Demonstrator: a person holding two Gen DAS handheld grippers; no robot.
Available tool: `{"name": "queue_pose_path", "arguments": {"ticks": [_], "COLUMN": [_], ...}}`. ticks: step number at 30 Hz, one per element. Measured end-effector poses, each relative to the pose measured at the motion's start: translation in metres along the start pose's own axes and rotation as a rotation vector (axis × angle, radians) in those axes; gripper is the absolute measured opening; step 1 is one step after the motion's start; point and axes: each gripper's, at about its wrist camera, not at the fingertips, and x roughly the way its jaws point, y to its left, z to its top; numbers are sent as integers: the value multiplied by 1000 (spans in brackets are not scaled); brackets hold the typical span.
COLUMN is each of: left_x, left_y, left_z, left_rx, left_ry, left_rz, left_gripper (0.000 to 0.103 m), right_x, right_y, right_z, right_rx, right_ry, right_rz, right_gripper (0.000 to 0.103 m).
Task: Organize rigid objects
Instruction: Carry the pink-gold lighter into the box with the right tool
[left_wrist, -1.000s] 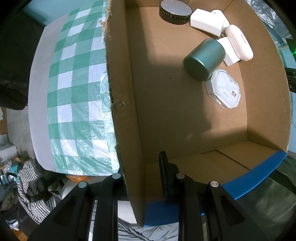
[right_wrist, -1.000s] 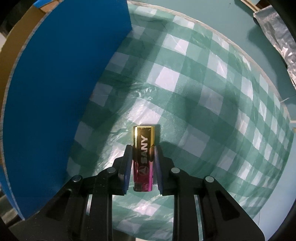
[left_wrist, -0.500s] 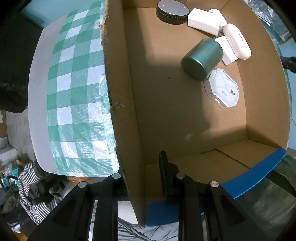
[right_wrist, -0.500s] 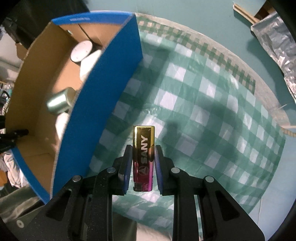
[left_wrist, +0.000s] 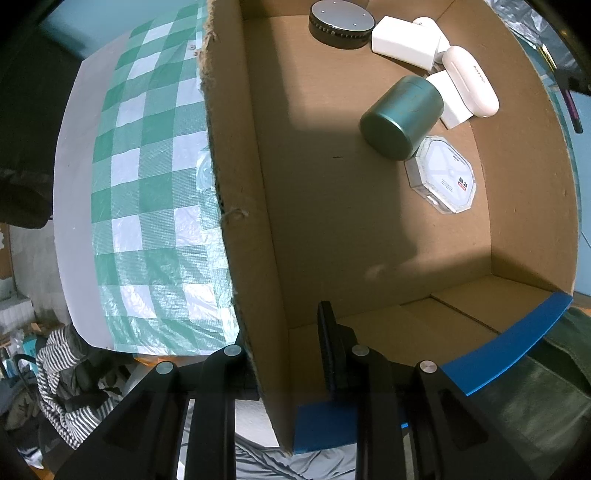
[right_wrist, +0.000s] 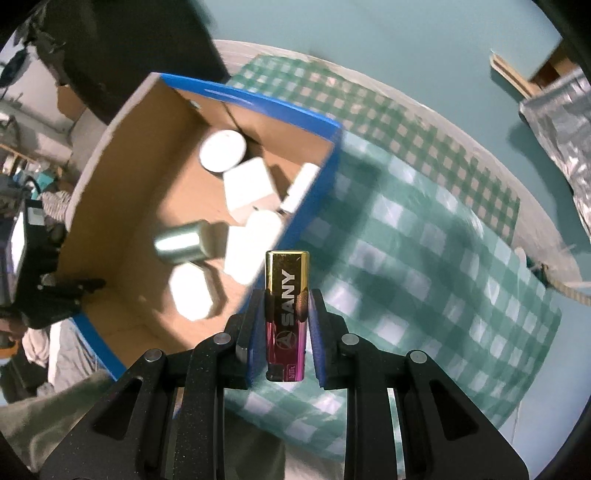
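Right gripper (right_wrist: 283, 325): jaws closed on a gold-and-magenta lighter (right_wrist: 287, 314) lettered SANY, held upright in the air above the checked cloth (right_wrist: 424, 258), just beside the box's blue outer wall and clear of the surface.

Left gripper (left_wrist: 284, 354): jaws clamped narrow over the near side wall of the cardboard box (left_wrist: 251, 221), one finger outside, one inside.

Cardboard box: open-topped, brown inside, blue outside, standing on the cloth. Near half of its floor bare. Toward the far right corner, a clear octagonal case (left_wrist: 443, 177); touching it, a green metal tin (left_wrist: 400, 116) lying on its side; beyond, a white oblong case (left_wrist: 469, 83) resting on a white block (left_wrist: 448, 99); then a larger white block (left_wrist: 404, 42); against the far wall, a round dark puck (left_wrist: 341, 22).

Surface: table under a green-and-white checked plastic cloth, a pale bare margin (left_wrist: 72, 155) along its left edge.

Room: striped fabric (left_wrist: 59, 369) and clutter beyond the table's near left corner; teal floor (right_wrist: 369, 37) and crinkled silver sheeting (right_wrist: 561, 125) past the far right edge.
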Motion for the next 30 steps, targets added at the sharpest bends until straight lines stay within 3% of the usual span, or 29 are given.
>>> {"name": "queue_pose_path", "arguments": {"ticks": [14, 30], "left_x": [1, 1], "left_y": [1, -1], "left_z": [2, 1], "left_rx": [4, 4], "left_ry": [3, 3], "left_rz": [5, 9], "left_gripper": [23, 23], "right_x": [20, 70], "right_y": [51, 61], "right_z": [32, 18], "right_rx": [-114, -185], "right_ry": [23, 109], "right_rz": [39, 46], "right_gripper": [21, 22]}}
